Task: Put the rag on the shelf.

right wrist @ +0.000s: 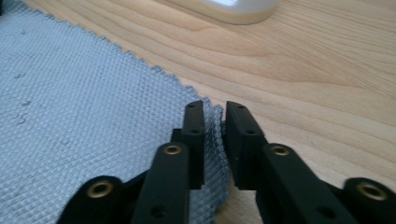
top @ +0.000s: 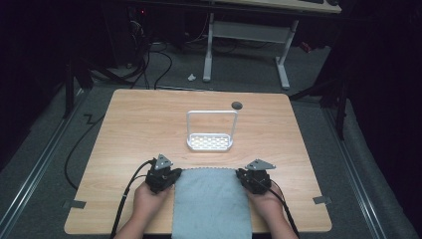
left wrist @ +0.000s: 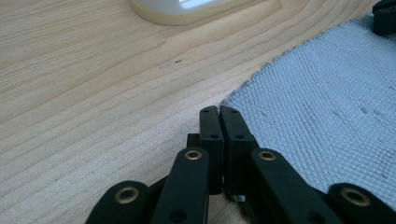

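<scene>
You sit at a light wooden table with a two-jaw gripper in each hand. A pale blue-grey cloth lies flat on the near part of the table, directly in front of you, its near end running off the bottom of the high view. Its weave is a fine waffle pattern and its edges are pinked.

Your left gripper sits at the far left corner of the cloth. In the left gripper view, the left gripper has its two black jaws pressed together with almost no gap, their tips right at the cloth corner. Whether any fabric is caught between them cannot be told from here.

Your right gripper sits at the far right corner of the cloth. In the right gripper view, the right gripper has its jaws close together with the cloth edge bunched up in the narrow gap between them, so they are clamped on that corner.

Beyond the cloth, near the middle of the table, stands a small white rack with a perforated base and a tall wire loop rising from it. It is apart from the cloth. A small dark round object lies just past the rack, toward the far edge.
</scene>
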Action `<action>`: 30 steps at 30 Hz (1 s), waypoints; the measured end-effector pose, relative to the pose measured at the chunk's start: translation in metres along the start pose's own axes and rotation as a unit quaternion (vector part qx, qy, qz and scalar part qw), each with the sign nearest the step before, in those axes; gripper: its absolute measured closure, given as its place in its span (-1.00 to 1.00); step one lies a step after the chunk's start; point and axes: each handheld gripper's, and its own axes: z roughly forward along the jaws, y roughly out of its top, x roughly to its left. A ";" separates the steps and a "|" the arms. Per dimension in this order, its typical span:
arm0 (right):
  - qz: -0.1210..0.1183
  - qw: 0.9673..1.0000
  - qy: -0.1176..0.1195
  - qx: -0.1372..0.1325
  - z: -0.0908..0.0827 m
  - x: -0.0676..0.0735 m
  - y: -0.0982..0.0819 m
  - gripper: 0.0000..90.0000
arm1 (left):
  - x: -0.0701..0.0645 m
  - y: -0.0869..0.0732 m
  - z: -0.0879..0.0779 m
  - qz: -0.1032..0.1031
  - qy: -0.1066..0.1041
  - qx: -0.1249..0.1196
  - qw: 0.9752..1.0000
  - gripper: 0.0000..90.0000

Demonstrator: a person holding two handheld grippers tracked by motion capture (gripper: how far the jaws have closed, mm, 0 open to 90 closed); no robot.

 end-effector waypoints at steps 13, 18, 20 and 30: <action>-0.016 0.999 0.001 -0.041 -0.014 0.006 0.002 0.98 | 0.003 -0.002 -0.010 -0.011 0.000 -0.039 0.999 0.98; -0.009 0.998 0.005 -0.062 -0.021 0.006 0.002 0.98 | -0.002 -0.002 -0.014 -0.010 -0.004 -0.054 0.998 0.98; -0.012 0.998 0.005 -0.069 -0.023 0.007 0.002 0.98 | -0.005 -0.001 -0.018 -0.009 -0.005 -0.066 0.998 0.98; -0.008 0.991 0.000 -0.133 -0.045 0.006 0.006 0.98 | -0.010 0.007 -0.040 -0.008 -0.004 -0.120 0.993 0.98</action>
